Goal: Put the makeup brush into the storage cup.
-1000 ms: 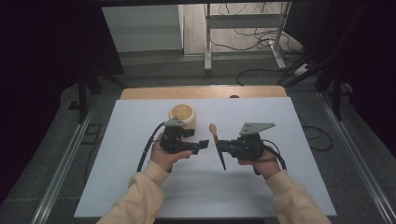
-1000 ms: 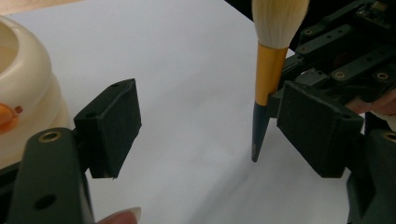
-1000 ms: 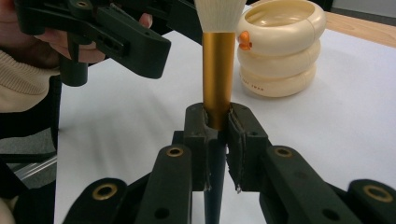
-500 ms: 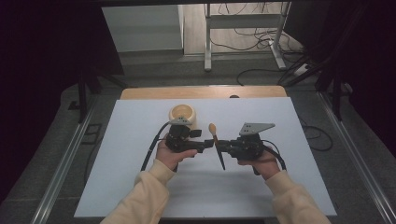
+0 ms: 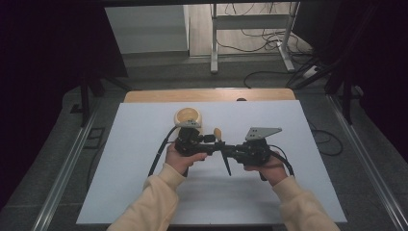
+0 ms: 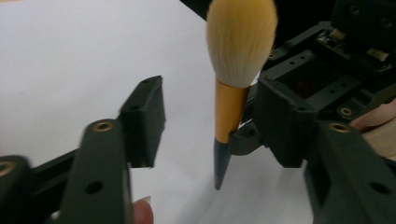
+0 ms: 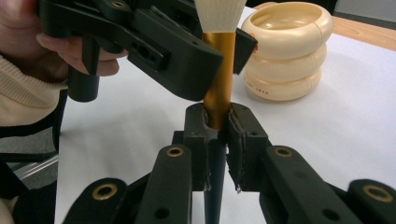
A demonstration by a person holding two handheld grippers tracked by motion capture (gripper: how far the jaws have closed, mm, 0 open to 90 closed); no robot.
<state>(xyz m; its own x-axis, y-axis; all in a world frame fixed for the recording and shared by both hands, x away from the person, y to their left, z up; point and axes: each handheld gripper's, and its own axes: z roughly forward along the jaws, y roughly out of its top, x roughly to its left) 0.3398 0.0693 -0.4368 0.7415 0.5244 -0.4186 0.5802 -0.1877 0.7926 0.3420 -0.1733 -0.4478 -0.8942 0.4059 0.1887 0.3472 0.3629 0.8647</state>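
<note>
A makeup brush (image 5: pixel 218 133) with a cream-tipped tuft, gold ferrule (image 7: pixel 218 60) and dark handle stands upright above the white table. My right gripper (image 5: pixel 225 150) is shut on it where ferrule meets handle, its pads (image 7: pixel 198 135) pressing both sides. My left gripper (image 6: pixel 212 93) reaches in from the left, its jaws astride the ferrule just under the tuft (image 6: pixel 240 46). Those jaws have just been closing. One pad (image 6: pixel 280 112) sits beside the ferrule; the other pad (image 6: pixel 147 116) stands well off, so the left gripper is open.
A cream ringed holder (image 5: pixel 188 115), open at the top, stands just behind the left hand, and close behind the brush (image 7: pixel 285 51). White sheet (image 5: pixel 134 159) covers the table. Wooden edge (image 5: pixel 207 95) at the back; cables and a metal frame on the floor beyond.
The left gripper's jaws have narrowed around the brush's ferrule. The right hand and the brush have stayed put.
</note>
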